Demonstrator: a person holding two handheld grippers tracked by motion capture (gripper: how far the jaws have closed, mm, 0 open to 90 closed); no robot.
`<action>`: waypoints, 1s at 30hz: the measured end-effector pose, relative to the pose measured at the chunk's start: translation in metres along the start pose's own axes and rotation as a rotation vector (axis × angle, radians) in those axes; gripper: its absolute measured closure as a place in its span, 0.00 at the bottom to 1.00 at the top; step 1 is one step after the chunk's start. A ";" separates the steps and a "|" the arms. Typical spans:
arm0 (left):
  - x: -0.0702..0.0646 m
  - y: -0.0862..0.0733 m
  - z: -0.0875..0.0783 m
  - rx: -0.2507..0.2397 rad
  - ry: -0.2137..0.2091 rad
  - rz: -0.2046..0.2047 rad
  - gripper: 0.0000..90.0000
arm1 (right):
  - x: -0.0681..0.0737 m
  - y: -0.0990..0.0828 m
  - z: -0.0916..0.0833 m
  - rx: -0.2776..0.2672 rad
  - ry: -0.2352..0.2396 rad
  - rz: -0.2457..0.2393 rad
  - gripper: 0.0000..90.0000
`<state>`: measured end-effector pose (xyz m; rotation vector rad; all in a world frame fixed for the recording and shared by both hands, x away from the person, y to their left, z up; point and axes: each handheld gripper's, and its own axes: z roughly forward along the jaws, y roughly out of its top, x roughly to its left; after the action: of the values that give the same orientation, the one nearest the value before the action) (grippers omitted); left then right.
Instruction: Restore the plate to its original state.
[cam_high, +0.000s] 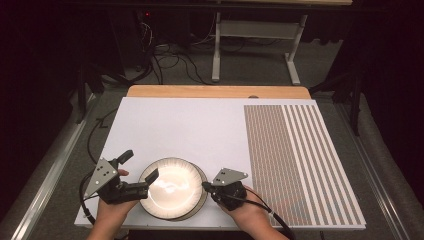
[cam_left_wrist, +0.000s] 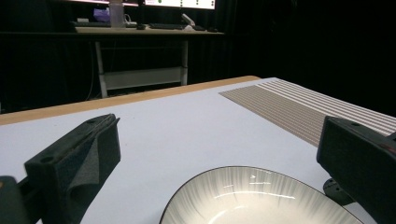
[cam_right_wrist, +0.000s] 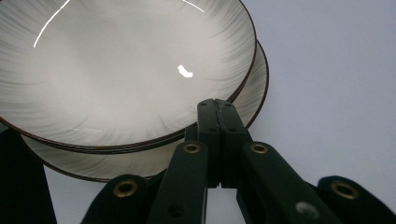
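Note:
Two white plates with dark rims and grey streaks lie stacked near the front edge of the white board (cam_high: 175, 120). The upper plate (cam_high: 172, 187) (cam_right_wrist: 121, 70) (cam_left_wrist: 261, 198) sits slightly off the lower plate (cam_right_wrist: 256, 91), which shows as a crescent. My left gripper (cam_high: 138, 166) (cam_left_wrist: 215, 158) is open wide at the stack's left side, one jaw over the rim, nothing pressed. My right gripper (cam_high: 206, 187) (cam_right_wrist: 217, 105) is shut, jaws together, with its tips at the right rim of the stack. I cannot tell whether the tips touch the rim.
A panel of fine brown and white stripes (cam_high: 295, 155) covers the board's right part. The wooden table edge (cam_high: 215, 91) shows behind the board. Beyond it are a desk frame (cam_high: 255, 45) and cables on a dark floor. A hand holds each gripper at the front edge.

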<state>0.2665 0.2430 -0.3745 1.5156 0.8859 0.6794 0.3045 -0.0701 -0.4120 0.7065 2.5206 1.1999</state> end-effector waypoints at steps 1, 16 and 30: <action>0.000 0.000 0.000 0.000 0.000 0.000 0.00 | 0.000 0.000 0.000 0.000 0.000 0.000 1.00; 0.000 -0.002 0.004 0.009 -0.003 0.000 0.00 | -0.005 -0.003 -0.011 -0.013 -0.018 0.033 1.00; -0.002 -0.002 0.006 0.024 -0.006 0.003 0.00 | -0.027 -0.007 -0.044 -0.099 -0.080 0.063 1.00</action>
<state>0.2705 0.2383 -0.3773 1.5395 0.8903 0.6678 0.3064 -0.1165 -0.3893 0.7986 2.3729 1.2813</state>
